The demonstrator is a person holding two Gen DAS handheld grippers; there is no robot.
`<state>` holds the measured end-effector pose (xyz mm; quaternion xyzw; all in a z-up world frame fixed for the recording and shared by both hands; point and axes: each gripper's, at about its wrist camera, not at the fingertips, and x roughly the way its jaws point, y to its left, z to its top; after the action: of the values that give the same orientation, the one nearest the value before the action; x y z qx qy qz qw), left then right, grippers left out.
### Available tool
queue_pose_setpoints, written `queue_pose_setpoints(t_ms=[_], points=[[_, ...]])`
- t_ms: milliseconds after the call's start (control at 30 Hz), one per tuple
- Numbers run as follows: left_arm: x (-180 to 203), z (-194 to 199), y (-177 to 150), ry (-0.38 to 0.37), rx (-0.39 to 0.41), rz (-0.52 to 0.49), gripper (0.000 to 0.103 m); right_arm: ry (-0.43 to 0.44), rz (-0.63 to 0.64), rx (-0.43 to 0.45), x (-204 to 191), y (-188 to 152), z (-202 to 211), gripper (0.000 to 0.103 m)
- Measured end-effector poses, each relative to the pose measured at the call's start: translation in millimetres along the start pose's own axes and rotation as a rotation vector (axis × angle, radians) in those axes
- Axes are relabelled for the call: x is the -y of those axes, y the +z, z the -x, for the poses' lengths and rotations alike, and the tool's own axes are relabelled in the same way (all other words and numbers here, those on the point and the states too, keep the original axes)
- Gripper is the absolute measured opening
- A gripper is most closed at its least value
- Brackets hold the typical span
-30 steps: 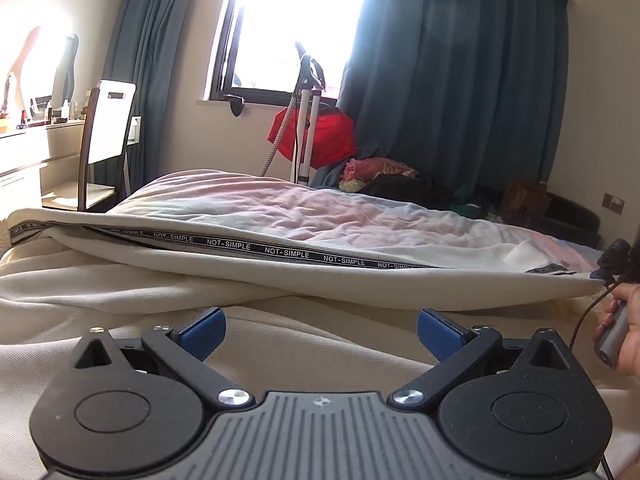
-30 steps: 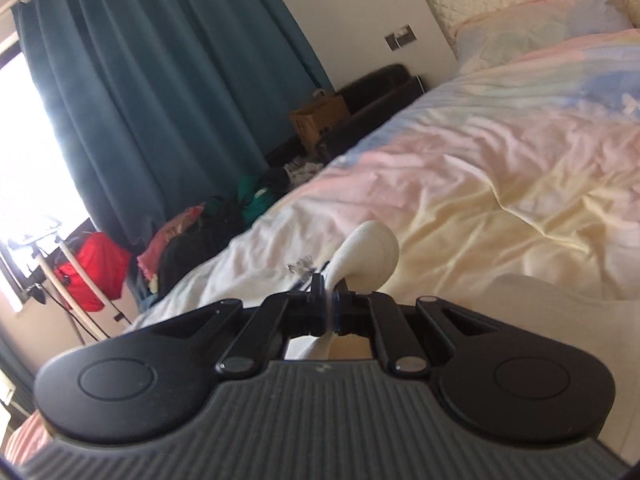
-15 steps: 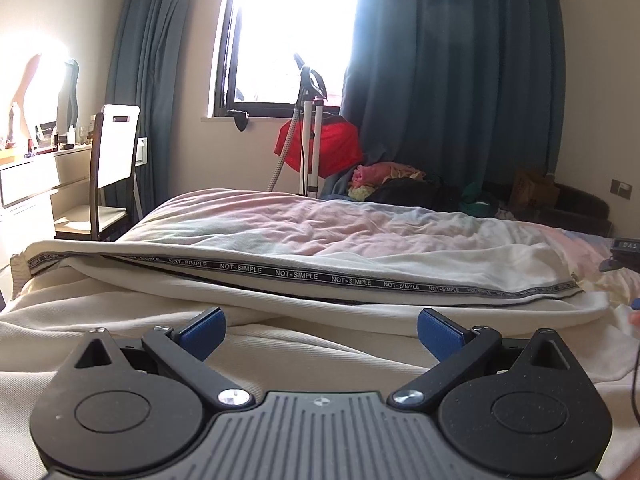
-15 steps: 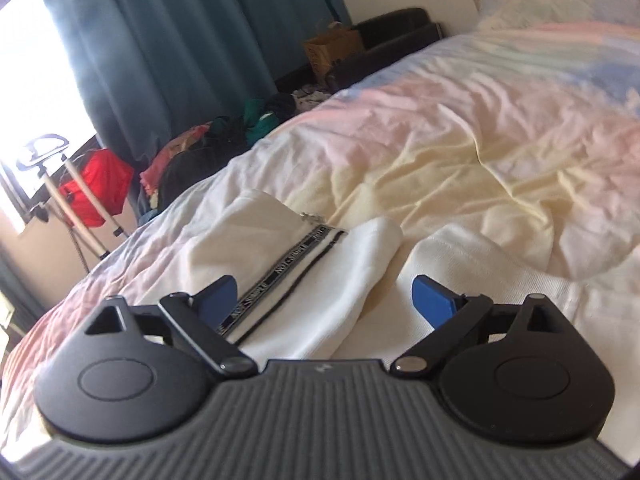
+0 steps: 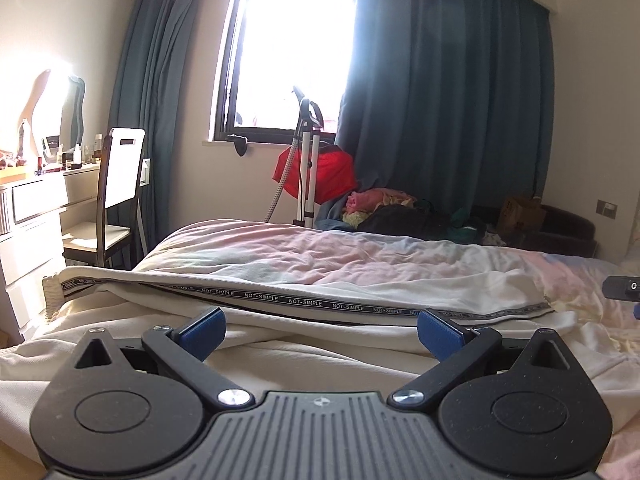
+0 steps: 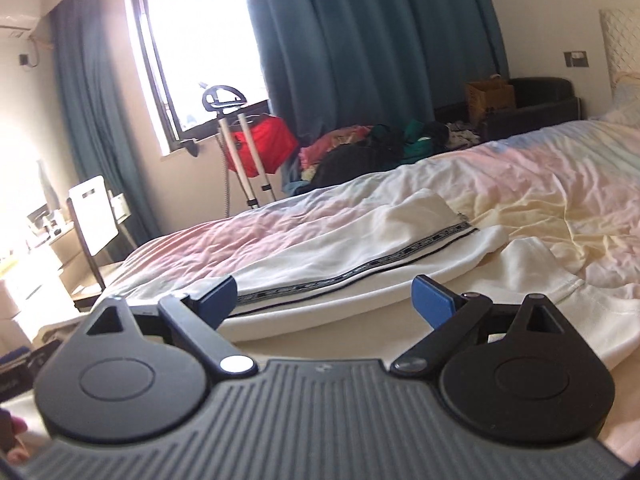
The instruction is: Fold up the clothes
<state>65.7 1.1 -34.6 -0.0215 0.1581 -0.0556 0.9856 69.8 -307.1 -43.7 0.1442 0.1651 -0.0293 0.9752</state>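
The left gripper [image 5: 320, 330], black with two blue pads, stands with its jaws spread wide and nothing between them; it hovers over the near cream cloth without touching it. The right gripper [image 6: 324, 298], built the same, is also spread wide and empty: its jaws have just been opening, and no cloth lies between its two blue pads. The task's thing, a cream-white pair of trousers with a black side stripe lettered NOT-SIMPLE [image 5: 304, 292], lies folded lengthwise across the bed with the pastel pink, yellow and blue cover [image 5: 360, 256], straight ahead of both grippers, its striped edge running from the left end near the bed's edge to the right end. In the right wrist view the same garment [image 6: 344, 256] shows one stripe and a rounded folded end pointing toward the headboard. Under it lies a second cream cloth with a ribbed weave [image 5: 280, 360], reaching toward the cameras. Behind the bed stand one window [image 5: 292, 48], two dark teal curtains [image 5: 452, 92], one garment steamer on white poles [image 5: 308, 160] with one red item [image 5: 332, 172] behind it, one white-backed chair [image 5: 120, 184] and one heap of mixed clothes [image 5: 384, 208].
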Motion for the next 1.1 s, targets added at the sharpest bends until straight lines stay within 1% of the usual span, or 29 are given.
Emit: queue_pose_setpoints(t_ms=[67, 133, 200, 267, 367, 500, 567, 667, 767, 833, 867, 900, 967, 1000, 1033, 1100], points=[[-5.2, 9.1, 0.4, 0.019, -0.007, 0.002, 0.103, 0.017, 0.048, 0.003, -10.6, -7.6, 7.4, 0.095], [-10.8, 18.1, 0.8, 0.039, -0.014, 0.005, 0.103, 0.008, 0.080, 0.014, -15.9, -10.2, 10.3, 0.095], [-25.4, 25.1, 2.8, 0.087, -0.037, 0.020, 0.103, -0.019, 0.079, 0.041, -14.7, -7.8, 12.0, 0.095], [-45.2, 28.6, 5.2, 0.132, -0.077, 0.068, 0.103, -0.041, 0.048, 0.048, -8.4, -6.4, 12.3, 0.095], [-94.3, 29.0, 9.6, 0.219, -0.185, 0.220, 0.103, -0.080, 0.026, 0.038, -1.0, -6.1, 9.5, 0.096], [-163.5, 35.5, 6.8, 0.297, -0.329, 0.518, 0.103, -0.133, 0.043, 0.024, 1.4, -6.6, 5.5, 0.095], [-197.5, 42.0, 0.9, 0.337, -0.387, 0.706, 0.103, -0.121, 0.034, 0.029, 2.3, -6.5, 5.4, 0.095], [-234.7, 48.7, -9.5, 0.406, -0.441, 0.905, 0.103, -0.101, 0.029, 0.034, 1.8, -4.6, 6.0, 0.095], [-258.4, 48.9, -21.2, 0.465, -0.491, 1.013, 0.103, -0.087, 0.028, 0.036, 1.1, -4.0, 8.3, 0.095], [-273.1, 43.9, -30.0, 0.454, -0.511, 1.082, 0.103, -0.084, 0.019, 0.033, 2.1, -3.6, 9.5, 0.095], [-279.2, 39.9, -33.5, 0.440, -0.520, 1.106, 0.103, -0.084, 0.010, 0.031, 3.5, -3.3, 9.8, 0.095], [-282.2, 35.3, -34.9, 0.442, -0.528, 1.108, 0.102, -0.084, 0.001, 0.029, 4.8, -3.0, 10.1, 0.095], [-280.1, 22.7, -32.6, 0.456, -0.532, 1.039, 0.102, -0.084, -0.016, 0.025, 7.5, -2.5, 10.6, 0.095], [-275.3, 14.5, -31.2, 0.451, -0.531, 1.015, 0.102, -0.084, -0.023, 0.022, 8.7, -2.4, 10.3, 0.095], [-273.5, 9.4, -29.8, 0.439, -0.520, 1.009, 0.103, -0.087, -0.027, 0.018, 9.6, -2.6, 9.4, 0.096], [-270.9, 9.4, -28.8, 0.412, -0.465, 1.023, 0.103, -0.092, -0.036, 0.008, 11.3, -3.0, 7.5, 0.095]])
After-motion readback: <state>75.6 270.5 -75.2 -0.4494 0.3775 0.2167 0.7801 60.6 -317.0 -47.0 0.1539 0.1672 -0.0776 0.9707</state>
